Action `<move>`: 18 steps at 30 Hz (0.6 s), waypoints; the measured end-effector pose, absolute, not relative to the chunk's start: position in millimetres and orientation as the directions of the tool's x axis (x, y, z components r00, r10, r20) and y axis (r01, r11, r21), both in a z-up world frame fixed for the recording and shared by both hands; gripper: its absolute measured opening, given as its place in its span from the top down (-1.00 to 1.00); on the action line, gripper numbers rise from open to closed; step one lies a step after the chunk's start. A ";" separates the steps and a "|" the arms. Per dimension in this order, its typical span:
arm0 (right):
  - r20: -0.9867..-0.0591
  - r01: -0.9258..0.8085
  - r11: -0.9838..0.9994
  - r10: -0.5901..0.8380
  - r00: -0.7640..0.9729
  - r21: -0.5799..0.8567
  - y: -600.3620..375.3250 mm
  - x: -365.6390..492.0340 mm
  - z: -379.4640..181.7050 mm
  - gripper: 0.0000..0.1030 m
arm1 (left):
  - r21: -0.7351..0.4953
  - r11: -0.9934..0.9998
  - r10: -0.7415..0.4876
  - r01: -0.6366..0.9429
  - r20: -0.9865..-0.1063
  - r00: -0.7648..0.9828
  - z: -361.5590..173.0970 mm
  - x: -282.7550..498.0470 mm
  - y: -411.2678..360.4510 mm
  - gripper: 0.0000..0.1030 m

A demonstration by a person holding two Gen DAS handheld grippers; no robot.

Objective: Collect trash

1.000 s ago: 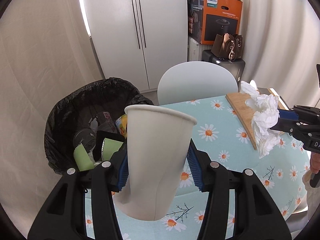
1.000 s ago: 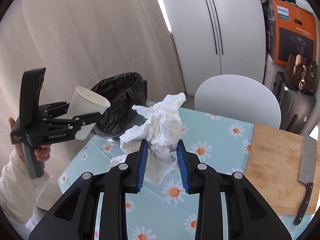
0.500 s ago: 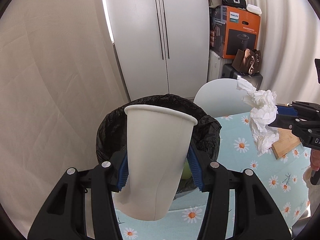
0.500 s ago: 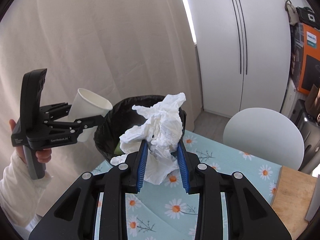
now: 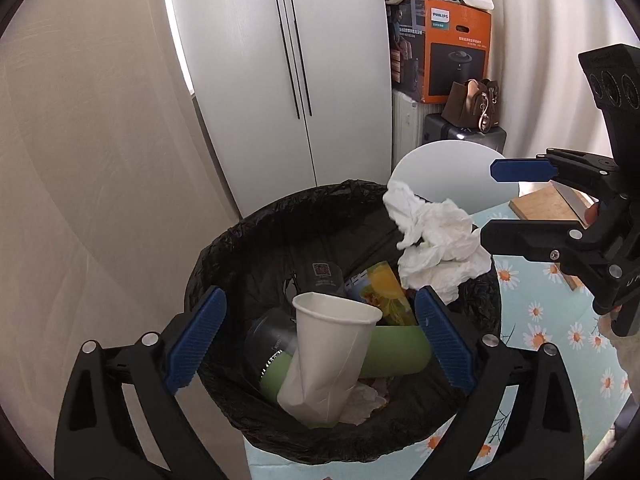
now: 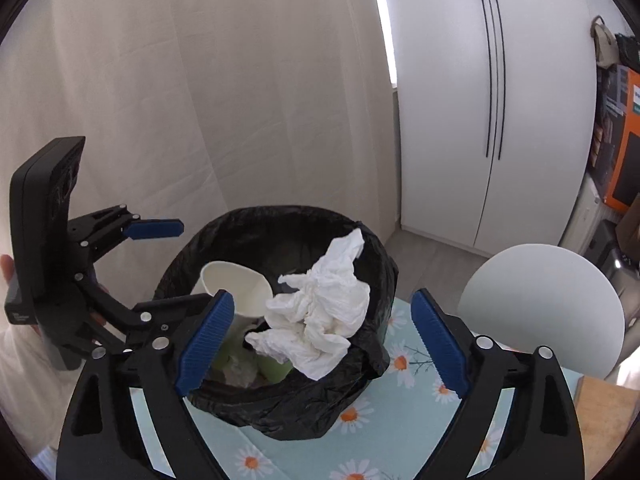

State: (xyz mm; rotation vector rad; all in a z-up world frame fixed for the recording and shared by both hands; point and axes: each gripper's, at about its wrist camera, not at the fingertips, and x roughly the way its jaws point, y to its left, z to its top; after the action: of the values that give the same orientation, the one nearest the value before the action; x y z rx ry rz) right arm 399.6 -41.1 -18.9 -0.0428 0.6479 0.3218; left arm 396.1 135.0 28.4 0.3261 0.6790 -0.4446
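Observation:
A bin lined with a black bag [image 5: 240, 240] [image 6: 372, 268] stands at the table's edge. A white paper cup [image 5: 328, 356] [image 6: 236, 288] lies inside it among other trash. A crumpled white tissue [image 5: 436, 244] [image 6: 320, 316] is in the air over the bin's rim, touching neither gripper. My left gripper [image 5: 320, 340] is open and empty over the bin; it also shows in the right wrist view [image 6: 160, 256]. My right gripper [image 6: 320, 348] is open and empty over the bin; it also shows in the left wrist view [image 5: 508, 200].
The table has a light blue daisy cloth [image 5: 560, 320] [image 6: 400, 432]. A white round chair [image 5: 452, 172] [image 6: 540, 312] stands behind it. A wooden cutting board [image 5: 540, 204] lies on the table at right. White cabinets and stacked boxes stand beyond.
Both grippers have moved over the bin and opened. The paper cup has dropped into the bin. The tissue has left the right gripper and is falling.

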 end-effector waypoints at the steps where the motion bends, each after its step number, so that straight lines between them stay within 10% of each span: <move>1: -0.603 -0.298 0.953 0.271 0.751 0.057 -42.3 400.1 -20.2 -0.70 | 0.135 0.856 -0.297 0.498 -0.660 0.690 28.1 395.9 136.6 -0.88; 18: -0.643 -0.264 0.964 0.219 0.734 0.027 -85.8 342.4 -1.1 -0.71 | 0.074 0.948 -0.189 0.311 -0.653 0.733 35.7 333.2 131.4 -0.88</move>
State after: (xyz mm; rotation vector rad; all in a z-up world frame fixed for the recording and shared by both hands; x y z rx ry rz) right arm 342.4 -85.8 -1.1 -0.0678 0.6987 0.2657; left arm 333.2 131.4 35.7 0.1836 0.6959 -0.2768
